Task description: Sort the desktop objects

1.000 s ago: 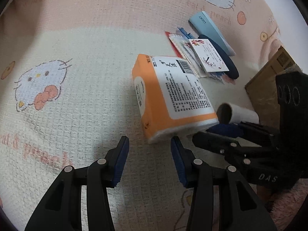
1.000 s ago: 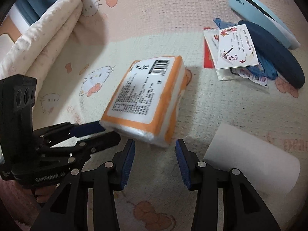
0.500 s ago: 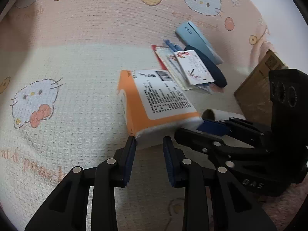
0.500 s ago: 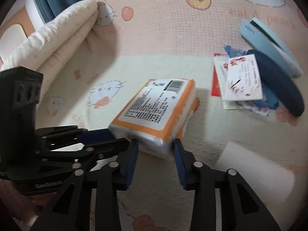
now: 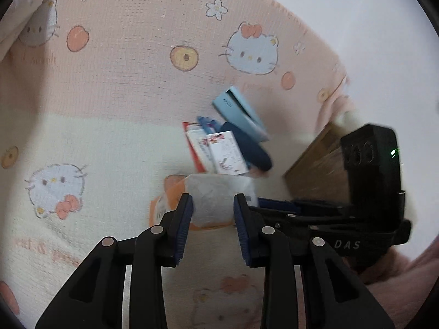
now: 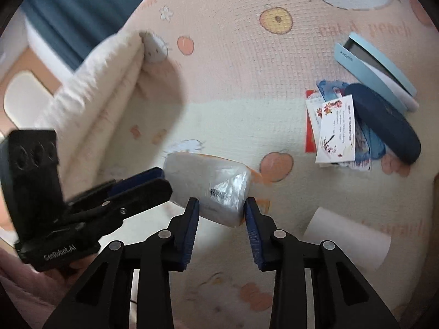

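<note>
Left wrist view: closest to me, the left gripper (image 5: 212, 213) has its blue pads clamped on one end of the orange-and-white tissue pack (image 5: 214, 200), after opening a touch. The right gripper (image 6: 221, 213) pinches the neighbouring end of the same pack (image 6: 211, 186); its jaws have just been closing. Held between the two tools, the pack hangs clear of the cartoon-cat blanket (image 5: 109, 142). Just right of it on the blanket lies a white paper roll (image 6: 348, 241). Farther back sits a pile of printed cards (image 6: 333, 131), a dark blue case (image 6: 384, 123) touching them, and a light blue case (image 6: 376, 68) behind that. At the right edge a brown cardboard box (image 5: 315, 170) shows, blurred.
</note>
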Tool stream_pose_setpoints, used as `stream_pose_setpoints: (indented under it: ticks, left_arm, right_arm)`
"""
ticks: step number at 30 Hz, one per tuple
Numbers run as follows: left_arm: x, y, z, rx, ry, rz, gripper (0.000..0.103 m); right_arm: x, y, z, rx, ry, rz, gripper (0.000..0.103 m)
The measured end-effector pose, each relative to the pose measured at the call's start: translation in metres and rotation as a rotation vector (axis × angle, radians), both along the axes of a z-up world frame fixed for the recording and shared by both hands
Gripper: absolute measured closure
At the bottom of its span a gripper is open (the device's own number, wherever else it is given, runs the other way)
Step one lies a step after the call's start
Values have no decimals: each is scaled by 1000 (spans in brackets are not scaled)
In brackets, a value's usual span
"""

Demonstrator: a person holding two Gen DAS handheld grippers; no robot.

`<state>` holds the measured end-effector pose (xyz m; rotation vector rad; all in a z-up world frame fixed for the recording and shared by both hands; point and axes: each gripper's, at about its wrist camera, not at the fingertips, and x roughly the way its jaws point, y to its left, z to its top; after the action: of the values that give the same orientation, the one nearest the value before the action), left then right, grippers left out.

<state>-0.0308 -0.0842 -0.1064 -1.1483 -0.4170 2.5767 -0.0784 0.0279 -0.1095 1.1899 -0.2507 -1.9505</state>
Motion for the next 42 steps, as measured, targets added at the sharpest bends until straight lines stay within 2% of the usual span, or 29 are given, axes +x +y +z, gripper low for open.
stream_pose_setpoints:
  ticks: [3,7,10,13,14,15,16,17,19,22,27,30,34,39,42]
  left_arm:
    - [-5,-1,-4,69,-30,7,69]
    - [-27,3,-34,45,-111,35,69]
    - [-40,-4,-45,77,-84,106,69]
    - [-57,-9,-50,113,-89,134,66]
    - [-61,-10,-52,110,-94,141,66]
    - [-66,-11,-54,103,-101,152,65]
    - [-70,-12,-55,95,-108,163,62]
    - [-72,-15,-56,87,-118,176,60]
    - [-73,-19,-59,74,-126,204,49]
    - [-66,-22,-63,63,-125,216,46]
    - [-54,-18,-85,38,-187,180,46]
    - [-52,-17,-91,61,-195,184,46]
    - [-55,-24,-97,87,-197,221,46]
    - [-63,-35,-115,190,-248,254,46]
    - [-66,-36,-123,219,-260,256,46]
  right_arm:
    - [-1,7,7,1,-9,-20,71]
    - [-19,-1,-8,67,-42,-44,71]
    - [-30,-7,-13,71,-10,-53,71]
    - [-45,-15,-14,76,18,-69,69]
    - [-53,-17,-17,77,21,-79,66]
    - [-61,-18,-20,82,8,-85,57]
    - [-68,-17,-23,90,-18,-94,53]
    - [-74,-15,-26,87,-44,-112,52]
    - [-76,-5,-26,64,-56,-149,52]
    - [-72,7,-27,46,-46,-182,49]
    - [-65,2,-36,57,-25,-185,49]
    - [-63,-10,-39,93,-9,-147,49]
    - [-69,-18,-52,110,-42,-134,49]
    - [-76,-19,-69,109,-107,-137,49]
    - [-77,-20,-77,92,-116,-121,49]
